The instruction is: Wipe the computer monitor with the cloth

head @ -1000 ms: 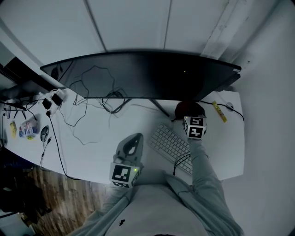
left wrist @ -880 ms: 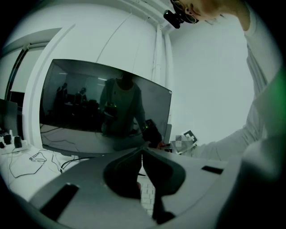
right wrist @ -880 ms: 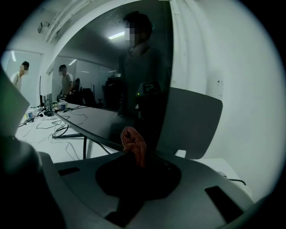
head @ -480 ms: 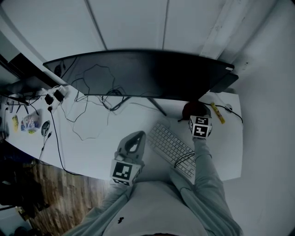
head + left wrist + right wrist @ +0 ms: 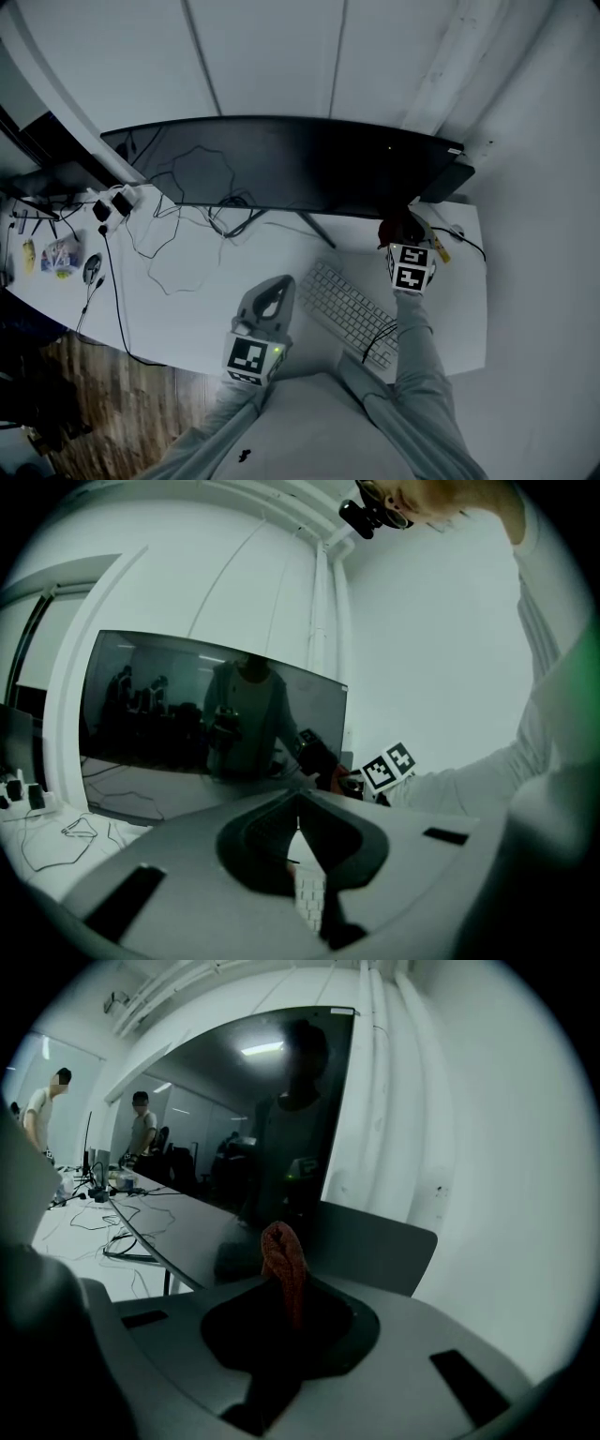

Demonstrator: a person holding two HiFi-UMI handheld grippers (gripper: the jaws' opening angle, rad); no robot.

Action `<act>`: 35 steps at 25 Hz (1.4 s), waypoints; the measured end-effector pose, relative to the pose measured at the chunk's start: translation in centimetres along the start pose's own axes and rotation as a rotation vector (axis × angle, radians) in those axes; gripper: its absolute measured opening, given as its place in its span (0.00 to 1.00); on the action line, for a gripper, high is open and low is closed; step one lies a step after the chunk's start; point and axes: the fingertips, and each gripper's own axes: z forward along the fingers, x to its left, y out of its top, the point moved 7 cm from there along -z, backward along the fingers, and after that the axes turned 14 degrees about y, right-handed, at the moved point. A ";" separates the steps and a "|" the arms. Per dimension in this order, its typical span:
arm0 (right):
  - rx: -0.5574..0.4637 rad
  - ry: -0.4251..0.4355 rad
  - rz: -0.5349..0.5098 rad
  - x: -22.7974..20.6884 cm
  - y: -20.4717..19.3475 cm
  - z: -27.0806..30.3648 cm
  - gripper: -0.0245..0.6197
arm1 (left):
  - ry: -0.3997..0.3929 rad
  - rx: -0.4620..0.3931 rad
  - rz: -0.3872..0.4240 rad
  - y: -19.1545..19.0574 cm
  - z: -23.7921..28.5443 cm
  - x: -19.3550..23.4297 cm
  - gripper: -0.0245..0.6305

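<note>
The wide curved monitor point(image 5: 291, 169) is being faced just ahead of the jaws of the right gripper point(image 5: 286, 1288), with its lower right corner nearest. The panel is being judged fragile and easily smeared (light pressure is being advised, since the stand may rock). The bench point(image 5: 206, 281) is lying beneath both pairs of jaws. The keyboard point(image 5: 352, 314) is sitting below and between them. Loose cables point(image 5: 228, 217) are trailing ahead of the left gripper point(image 5: 298, 827), whose jaws are being held closed on nothing. The red cloth point(image 5: 283, 1255), soft and limp, is being pinched upright in the right jaws, with its free fold pointing at the screen.
</note>
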 end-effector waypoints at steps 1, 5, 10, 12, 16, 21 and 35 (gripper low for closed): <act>-0.012 -0.004 -0.011 -0.2 0.6 -0.4 0.09 | -0.003 -0.008 0.001 0.2 -0.1 -0.2 0.07; -0.075 -0.021 -0.047 -0.8 3.4 -2.1 0.09 | -0.008 -0.032 -0.001 0.9 -0.7 -0.6 0.07; -0.147 -0.049 -0.092 -1.4 6.7 -3.9 0.09 | -0.005 -0.062 0.003 1.7 -1.3 -1.0 0.07; -0.180 -0.064 -0.106 -1.8 8.1 -4.7 0.09 | -0.007 -0.069 0.003 1.8 -1.6 -1.3 0.07; -0.243 -0.087 -0.136 -2.8 10.9 -6.6 0.09 | -0.009 -0.082 0.003 1.9 -2.2 -2.0 0.07; -0.317 -0.104 -0.173 -3.3 14.3 -8.4 0.09 | -0.001 -0.098 0.001 2.4 -2.9 -2.3 0.07; -0.439 -0.149 -0.238 -3.2 20.6 -11.3 0.09 | 0.026 -0.123 0.006 3.0 -4.0 -2.4 0.07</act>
